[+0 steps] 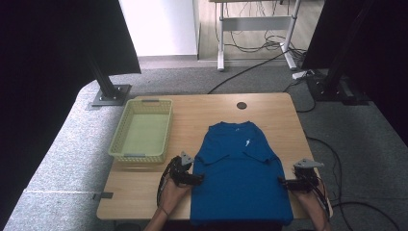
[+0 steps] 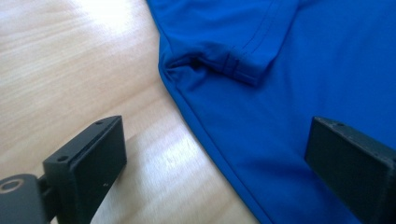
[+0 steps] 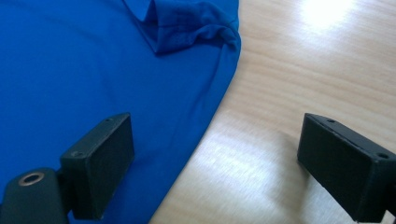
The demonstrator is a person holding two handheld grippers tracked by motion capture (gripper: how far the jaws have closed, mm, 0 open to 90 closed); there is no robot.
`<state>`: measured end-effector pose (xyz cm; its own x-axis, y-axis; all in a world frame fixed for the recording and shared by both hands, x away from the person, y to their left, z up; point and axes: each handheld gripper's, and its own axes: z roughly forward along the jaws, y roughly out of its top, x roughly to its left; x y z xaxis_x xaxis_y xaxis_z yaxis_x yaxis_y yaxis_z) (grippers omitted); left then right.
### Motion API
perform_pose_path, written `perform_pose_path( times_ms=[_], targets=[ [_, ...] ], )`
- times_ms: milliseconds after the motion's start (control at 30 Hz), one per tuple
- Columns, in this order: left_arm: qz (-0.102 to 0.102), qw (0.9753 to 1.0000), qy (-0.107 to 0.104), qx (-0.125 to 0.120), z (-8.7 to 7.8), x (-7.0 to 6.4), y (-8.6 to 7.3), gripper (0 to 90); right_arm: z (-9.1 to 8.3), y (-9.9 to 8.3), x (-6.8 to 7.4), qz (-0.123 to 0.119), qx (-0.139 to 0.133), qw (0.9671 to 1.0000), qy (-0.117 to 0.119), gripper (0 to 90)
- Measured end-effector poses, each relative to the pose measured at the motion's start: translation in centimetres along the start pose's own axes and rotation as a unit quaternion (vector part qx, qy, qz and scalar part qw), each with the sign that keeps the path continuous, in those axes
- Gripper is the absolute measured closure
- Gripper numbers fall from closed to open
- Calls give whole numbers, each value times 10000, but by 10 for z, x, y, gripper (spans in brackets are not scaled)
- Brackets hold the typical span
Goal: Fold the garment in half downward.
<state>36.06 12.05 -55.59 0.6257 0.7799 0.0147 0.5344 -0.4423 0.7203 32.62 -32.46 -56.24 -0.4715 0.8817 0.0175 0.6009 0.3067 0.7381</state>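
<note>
Near edge of the table [image 1: 134, 192]: left gripper [image 1: 198, 179] at the left side seam of the blue shirt [image 1: 240, 178], jaws spread wide, straddling the seam. Right gripper [image 1: 281, 182] at the right seam, likewise wide, holding nothing. Shirt laid flat, sleeves folded inward, hem hanging over the near edge. Farther left, a yellow basket [image 1: 126, 126], apart from the shirt.

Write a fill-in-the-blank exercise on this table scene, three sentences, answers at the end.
1. The shirt lying flat on the table is ____ in colour.
2. The basket on the table holds ____.
3. The jaws of the left tool and the right tool stand ____, one at each side edge of the shirt.

Answers: blue; nothing; open
</note>
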Motion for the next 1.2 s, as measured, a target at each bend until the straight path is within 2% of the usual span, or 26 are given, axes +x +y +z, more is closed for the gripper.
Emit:
perform_pose_path(
  times_ms=[33, 100, 167, 233, 300, 367, 433, 633, 800, 867, 933, 1100, 1200],
  targets=[
    [1, 10000, -14, 23, -1, 1, 2, 64, -1, -1, 1, -23, 2, 10000, 30, 109],
    [-38, 10000, 6, -82, -1, 4, 8, 67, -1, 2, 1, -46, 21, 10000, 49, 113],
    [-108, 9998, -5, -147, 1, 8, 16, 67, 3, 7, -1, 6, -75, 10000, 61, 107],
    [-69, 9998, 88, -135, 7, 12, 22, 67, 9, 14, -4, 68, -123, 9999, 94, 102],
    [-58, 9998, 176, -59, 14, 15, 23, 66, 15, 20, -7, 85, -98, 9999, 21, 98],
    [-36, 9997, 230, 48, 20, 17, 22, 67, 20, 22, -10, 75, -41, 10000, -6, 98],
    [-136, 9998, 159, -36, 20, 17, 19, 64, 22, 21, -10, 31, -4, 10000, -37, 101],
    [-79, 9999, 94, -52, 9, 10, 7, 63, 14, 13, -4, -3, -7, 10000, 6, 108],
    [-23, 10000, 15, -23, 1, 9, 1, 62, 5, 5, 1, -46, -7, 10000, 51, 109],
    [-30, 10000, 27, 1, 1, 11, 5, 75, 5, 6, 1, -59, 26, 9999, 95, 111],
    [-76, 9999, 17, -89, 0, 14, 12, 74, 7, 10, 0, -49, 23, 9999, 164, 113],
    [-85, 9997, 47, -239, 7, 18, 35, 73, 14, 32, -5, 9, -240, 9996, 162, 106],
    [-92, 9996, 139, -231, 16, 21, 41, 73, 22, 47, -9, 54, -349, 9993, 105, 103]
  ],
)
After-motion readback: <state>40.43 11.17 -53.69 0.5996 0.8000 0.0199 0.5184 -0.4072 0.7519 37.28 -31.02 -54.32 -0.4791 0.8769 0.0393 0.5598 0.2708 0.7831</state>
